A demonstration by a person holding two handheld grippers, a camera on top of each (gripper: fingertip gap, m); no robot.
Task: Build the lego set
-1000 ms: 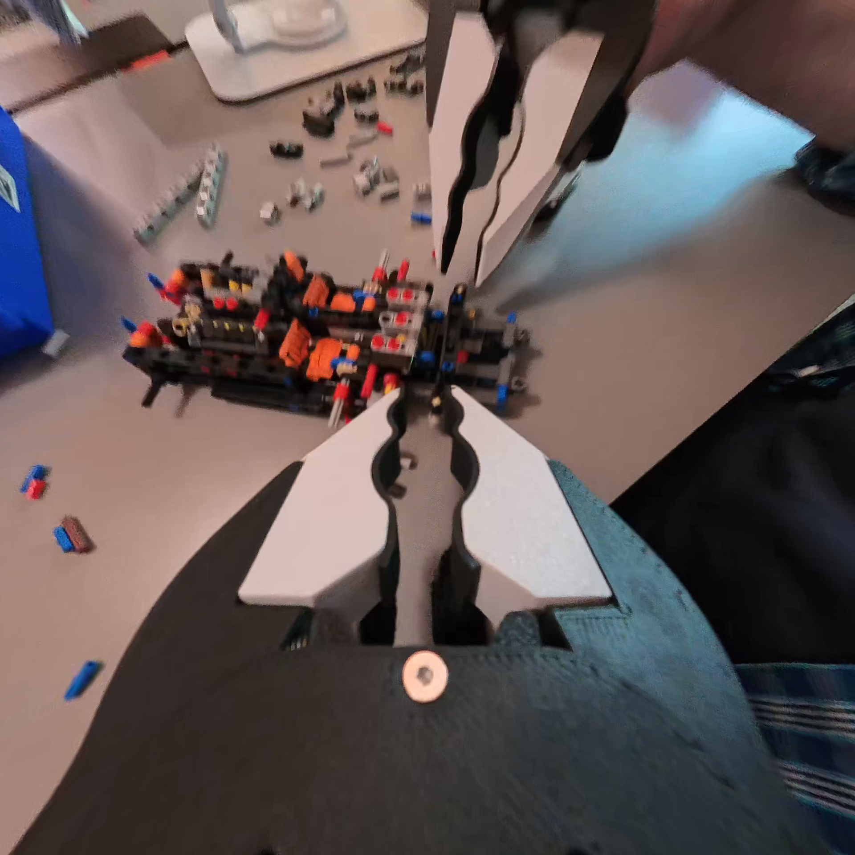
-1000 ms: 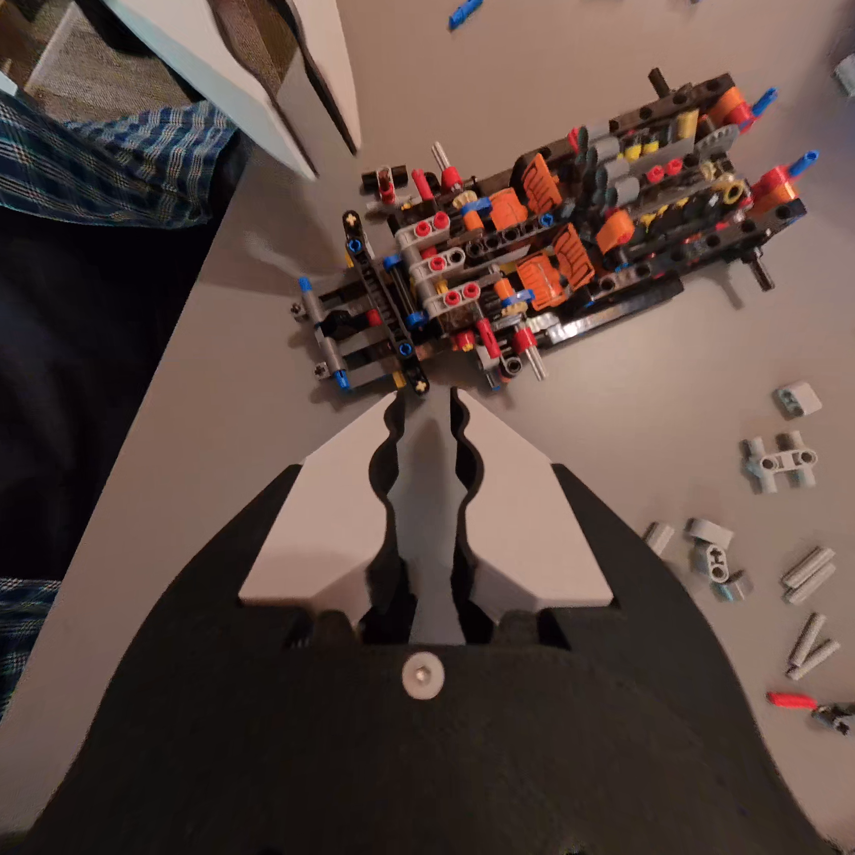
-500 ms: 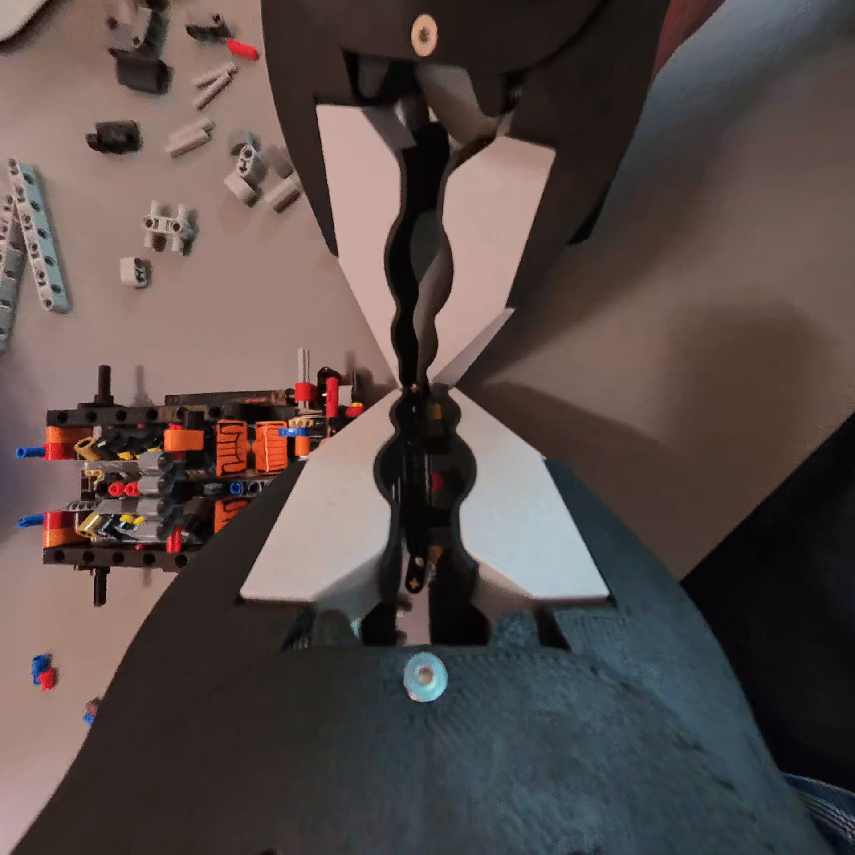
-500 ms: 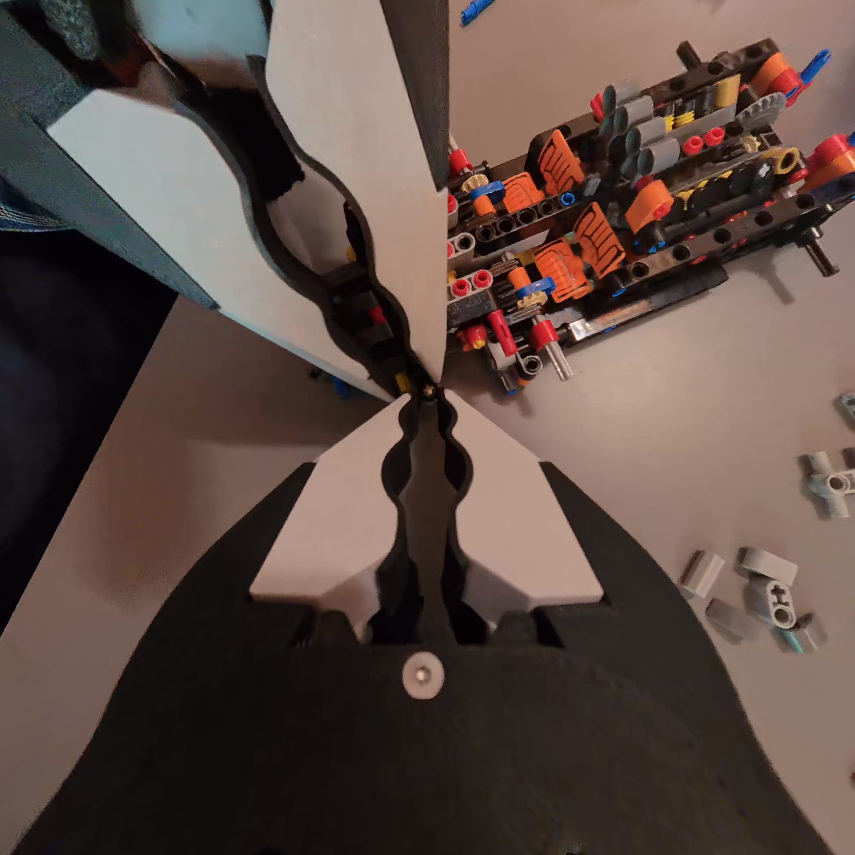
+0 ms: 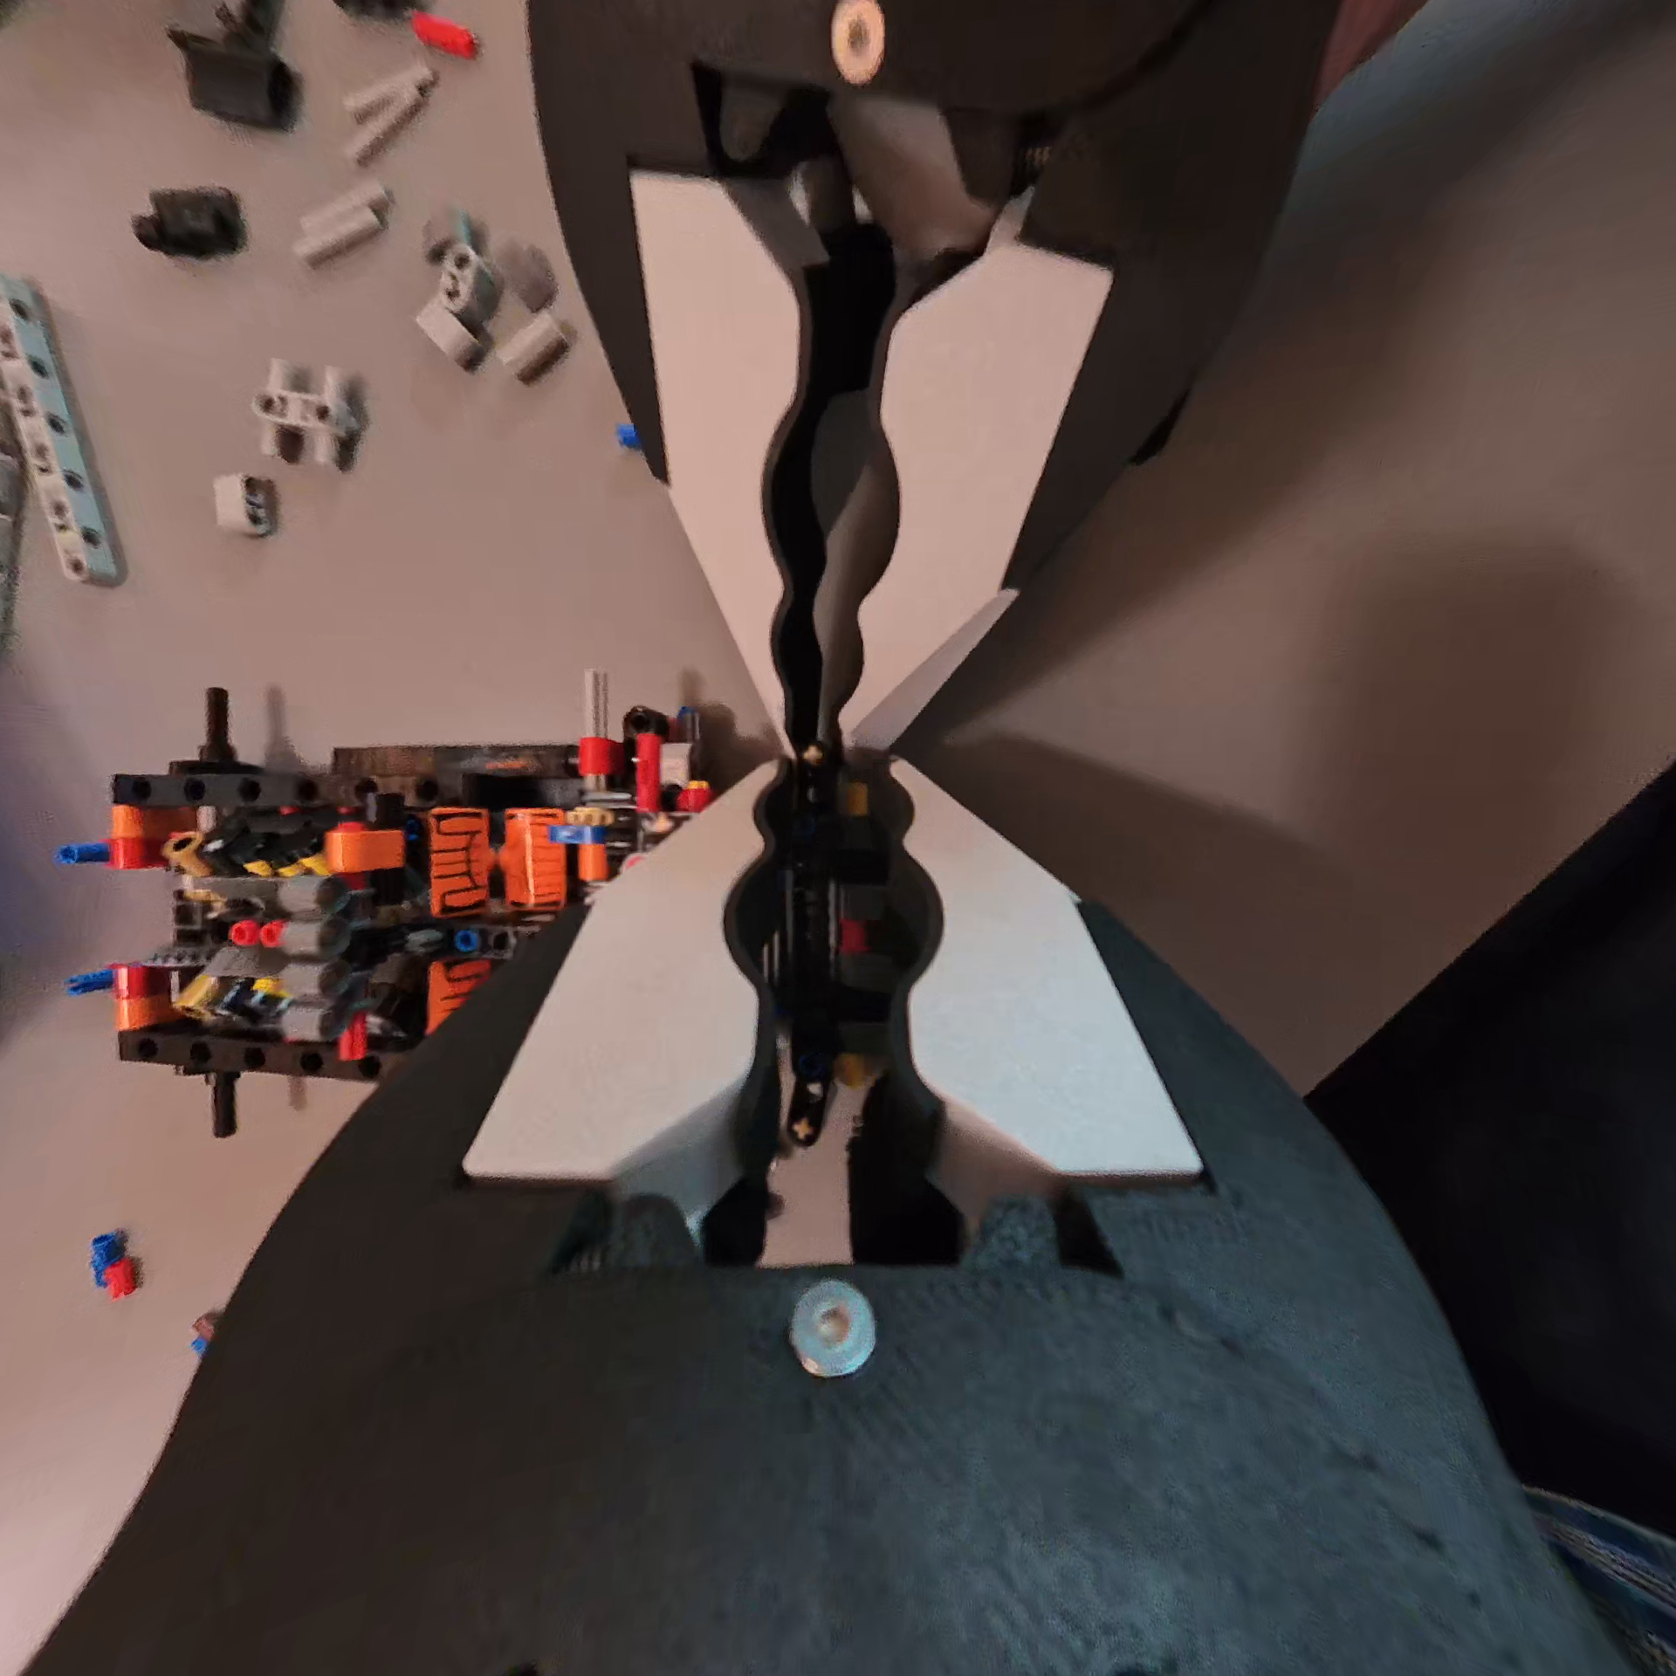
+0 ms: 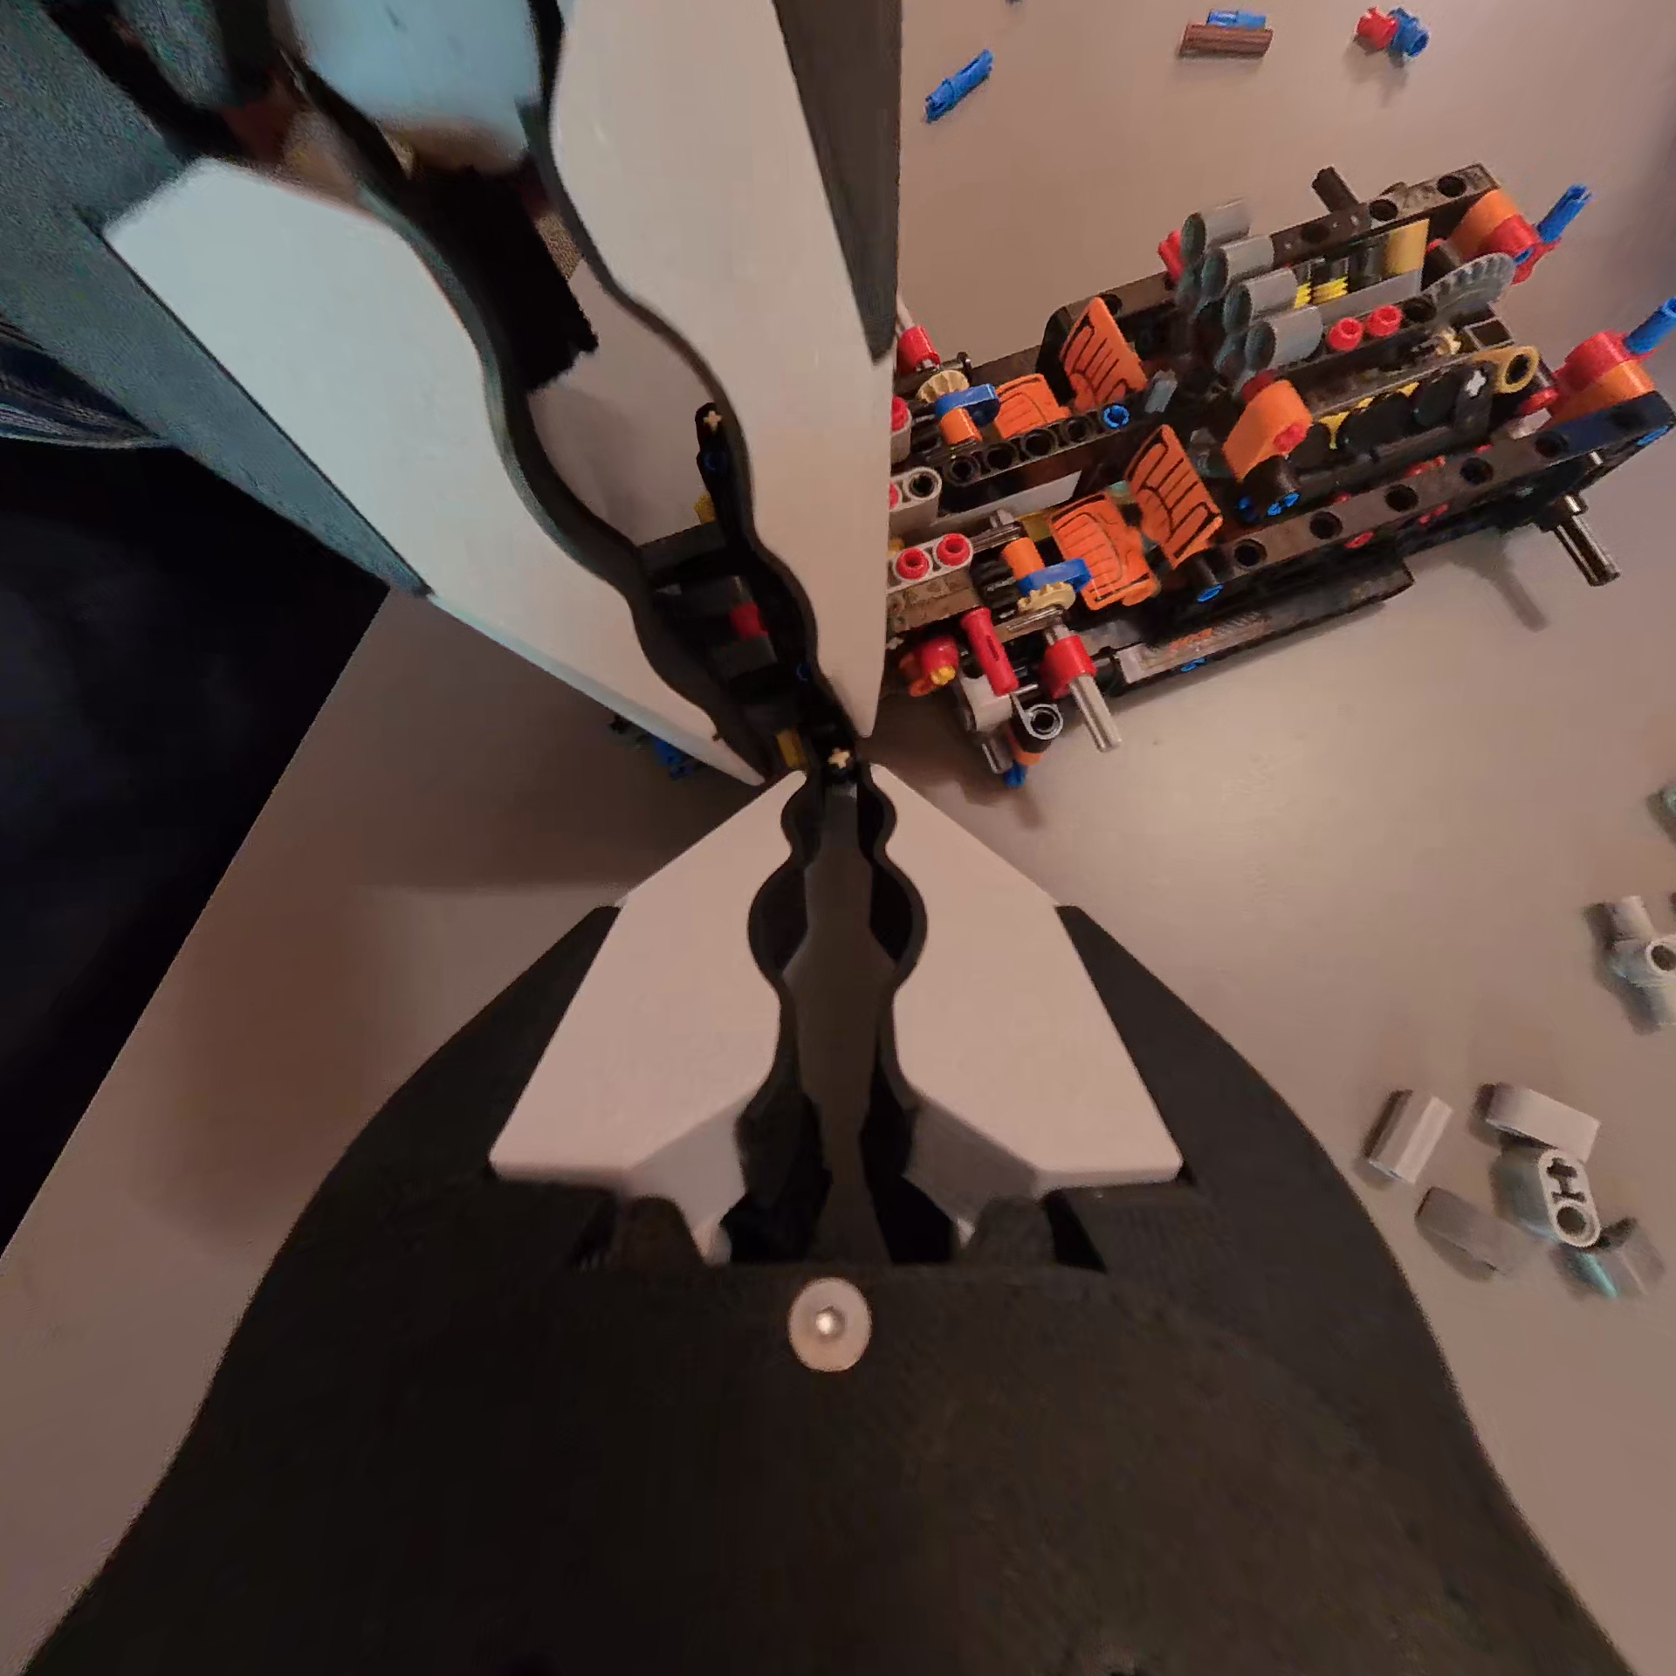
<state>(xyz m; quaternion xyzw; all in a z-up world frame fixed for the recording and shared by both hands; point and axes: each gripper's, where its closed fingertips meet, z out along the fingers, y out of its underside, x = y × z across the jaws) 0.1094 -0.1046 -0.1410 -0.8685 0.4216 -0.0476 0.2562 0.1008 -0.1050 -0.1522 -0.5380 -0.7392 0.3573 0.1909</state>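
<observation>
The lego model point(image 5: 363, 907) is a long black frame with orange, red and grey parts, lying on the tan table; it also shows in the right wrist view point(image 6: 1270, 472). My left gripper point(image 5: 836, 771) is shut over the model's near end, with a black beam point(image 5: 803, 907) and the dark end parts between its fingers. My right gripper point(image 6: 839, 784) faces it tip to tip and is shut on the end of that black beam point(image 6: 839, 757). Each gripper shows in the other's view: the right one point(image 5: 821, 735), the left one point(image 6: 816, 739). The model's gripped end is mostly hidden.
Loose grey connectors point(image 5: 472, 299), black pieces point(image 5: 190, 218), a pale beam point(image 5: 54, 435) and small blue and red pins point(image 5: 109, 1261) lie around the model. More grey parts point(image 6: 1533, 1170) lie to my right. The table edge and a person's dark clothing point(image 5: 1542, 1179) are close. Both grippers' tips are close together, under 4 cm apart.
Both grippers have moved in onto the model's near end from opposite sides. The left slid over the end parts, and the right narrowed onto the beam's tip.
</observation>
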